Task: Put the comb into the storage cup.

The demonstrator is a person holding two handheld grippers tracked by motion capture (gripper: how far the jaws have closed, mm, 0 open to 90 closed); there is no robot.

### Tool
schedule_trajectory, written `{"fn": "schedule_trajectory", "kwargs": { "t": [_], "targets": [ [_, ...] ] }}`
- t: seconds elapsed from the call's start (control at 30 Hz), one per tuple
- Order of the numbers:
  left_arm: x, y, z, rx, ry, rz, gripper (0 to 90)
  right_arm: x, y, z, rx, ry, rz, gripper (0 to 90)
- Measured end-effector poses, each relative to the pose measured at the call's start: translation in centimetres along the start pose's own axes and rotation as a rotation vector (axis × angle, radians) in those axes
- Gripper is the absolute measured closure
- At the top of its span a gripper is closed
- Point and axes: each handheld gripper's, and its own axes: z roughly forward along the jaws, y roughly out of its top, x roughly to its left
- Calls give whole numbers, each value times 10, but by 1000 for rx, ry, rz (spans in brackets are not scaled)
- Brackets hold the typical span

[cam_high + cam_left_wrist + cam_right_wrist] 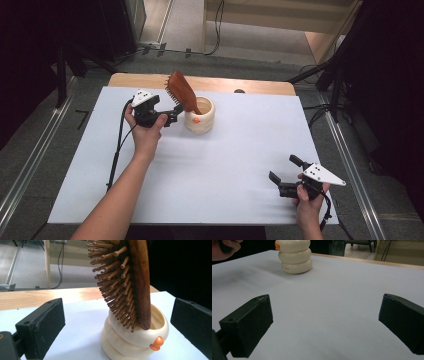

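- A wooden hairbrush (181, 91) stands in a cream holder (200, 118) toward the far side of the white table sheet (225, 165), a little left of the middle.
- The brush is reddish-brown with a glossy, smooth back; in the left gripper view its face carries rows of lighter wooden pins (115, 282) with rounded tips.
- It stands tilted, its narrow end down inside the holder and its broad head leaning up and to the left in the high view.
- The holder looks like stacked rounded rings, open at the top, with a small orange knob (157, 343) on its rim.
- The left gripper (173, 112) sits just left of the holder, jaws spread wide on either side of brush and holder, touching neither.
- The right gripper (283, 173) hovers at the near right part of the sheet, well apart from the holder, jaws spread wide and holding nothing.
- A bare wooden table edge (250, 85) runs behind the sheet.
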Motion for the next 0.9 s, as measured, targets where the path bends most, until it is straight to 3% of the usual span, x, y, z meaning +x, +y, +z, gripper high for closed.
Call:
{"fn": "schedule_trajectory", "kwargs": {
  "t": [0.9],
  "targets": [
    [-3,-13,-40,-14,-3,81,0,1,0,0,1,-3,-2,0]
  ]
}}
